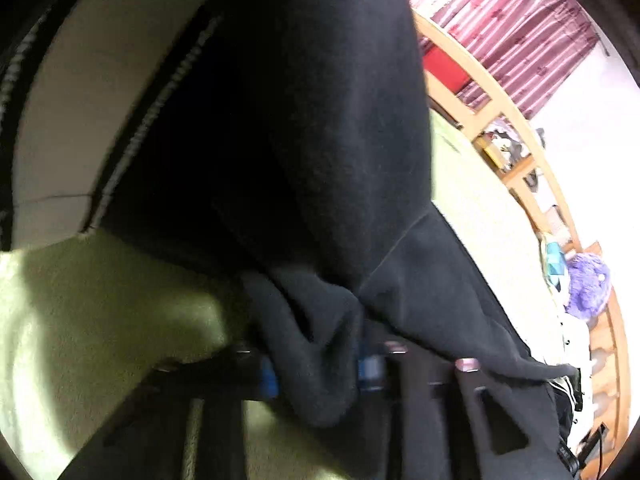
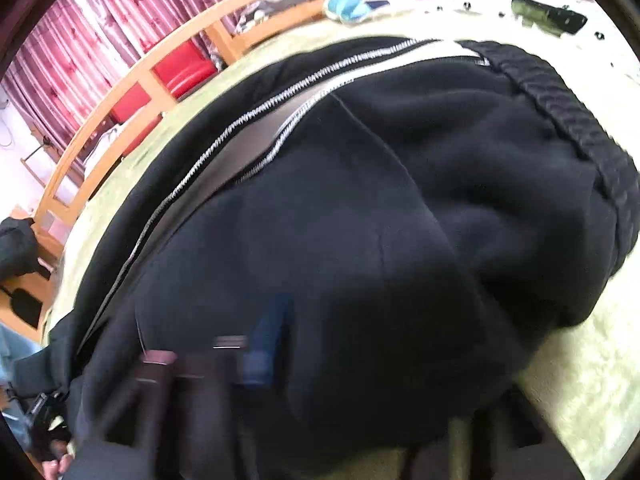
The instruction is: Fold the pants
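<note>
left wrist view, nearest: left hand-held gripper (image 1: 316, 364), blue pads close together, a bunched fold of the black pants (image 1: 320, 140) pinched between them. the cloth rises from the pinch and fills the middle of the view, dark and partly blurred. a pale side stripe (image 1: 80, 120) edged with ribbed trim runs up the left side. under and around the cloth, a pale yellow-green bed cover (image 1: 100, 300).

right wrist view, nearest: right hand-held gripper (image 2: 304, 364), much blurred; one blue pad (image 2: 268, 352) shows against the black cloth, the other is buried under the fabric. the fingers look drawn in with pants (image 2: 360, 220) cloth heaped over and between them; a grip on the cloth seems likely but the blur keeps it from being sure. the pants lie mounded on the bed cover (image 2: 580, 380), a ribbed waistband (image 2: 580, 128) curving at upper right, the side stripe (image 2: 256, 132) with its silvery edging running diagonally at left.

farther off: a wooden bed rail (image 2: 132, 76) at the mattress edge, something red (image 2: 180, 68) behind it, a pink-red patterned curtain (image 2: 100, 24) beyond. at the far end of the bed a purple fuzzy thing (image 1: 588, 284), a blue-and-white item (image 2: 352, 4), and a dark oblong object (image 2: 548, 16) on the cover.
</note>
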{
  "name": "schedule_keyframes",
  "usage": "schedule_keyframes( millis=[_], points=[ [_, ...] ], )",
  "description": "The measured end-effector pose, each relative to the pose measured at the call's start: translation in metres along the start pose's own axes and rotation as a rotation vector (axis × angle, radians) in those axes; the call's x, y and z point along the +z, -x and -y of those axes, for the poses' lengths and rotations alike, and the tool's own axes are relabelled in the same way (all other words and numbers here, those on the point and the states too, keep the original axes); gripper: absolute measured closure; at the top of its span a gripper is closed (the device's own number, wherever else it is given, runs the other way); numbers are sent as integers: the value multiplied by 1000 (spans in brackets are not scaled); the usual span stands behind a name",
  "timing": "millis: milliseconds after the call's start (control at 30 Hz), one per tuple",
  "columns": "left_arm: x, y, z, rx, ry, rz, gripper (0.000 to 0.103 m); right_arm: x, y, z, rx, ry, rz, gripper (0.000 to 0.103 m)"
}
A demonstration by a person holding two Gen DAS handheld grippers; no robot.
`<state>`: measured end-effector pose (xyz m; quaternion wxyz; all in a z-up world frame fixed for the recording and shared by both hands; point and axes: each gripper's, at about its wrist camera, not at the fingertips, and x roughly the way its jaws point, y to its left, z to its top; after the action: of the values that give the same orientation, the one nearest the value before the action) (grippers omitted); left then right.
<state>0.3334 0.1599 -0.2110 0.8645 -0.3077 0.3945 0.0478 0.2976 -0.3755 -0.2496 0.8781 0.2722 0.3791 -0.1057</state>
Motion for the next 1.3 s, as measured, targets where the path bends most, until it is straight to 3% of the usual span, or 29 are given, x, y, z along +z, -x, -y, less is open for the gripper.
schedule_keyframes(
  millis=[100,267,400,600,767,867,967,1000,1033,1100,1200,1300],
  points=[
    [-4,25,-4,-28,40,2,86,-2,22,10,49,-34,27,87],
    [-31,82,-14,-45,67,4,87,-13,67,24,44,-35,17,88],
    [-78,133,-22,-34,44,-25,87,-29,109,47,28,-12,3,89],
    [-165,192,-25,-43,10,-82,87,-50,185,116,20,-19,-22,88],
    [-211,216,-27,-53,-12,-117,85,-64,214,157,-6,-23,-72,86],
    [-213,215,-32,-23,-5,-195,74,-72,213,162,-13,-27,-121,75],
    [-211,231,-35,-40,-24,-192,72,-81,229,151,-54,63,-97,66],
    [-210,240,-40,-40,-39,-177,62,-87,237,146,-74,98,-89,63],
    [-209,252,-43,-27,-56,-139,44,-91,245,141,-92,124,-80,59],
    [-202,275,-53,-1,-72,-52,31,-102,260,130,-126,173,-52,54],
    [-199,288,-68,-50,-51,-31,31,-113,276,114,-168,212,-19,50],
    [-192,277,-91,-72,50,-91,31,-120,285,95,-132,218,15,49]
  ],
)
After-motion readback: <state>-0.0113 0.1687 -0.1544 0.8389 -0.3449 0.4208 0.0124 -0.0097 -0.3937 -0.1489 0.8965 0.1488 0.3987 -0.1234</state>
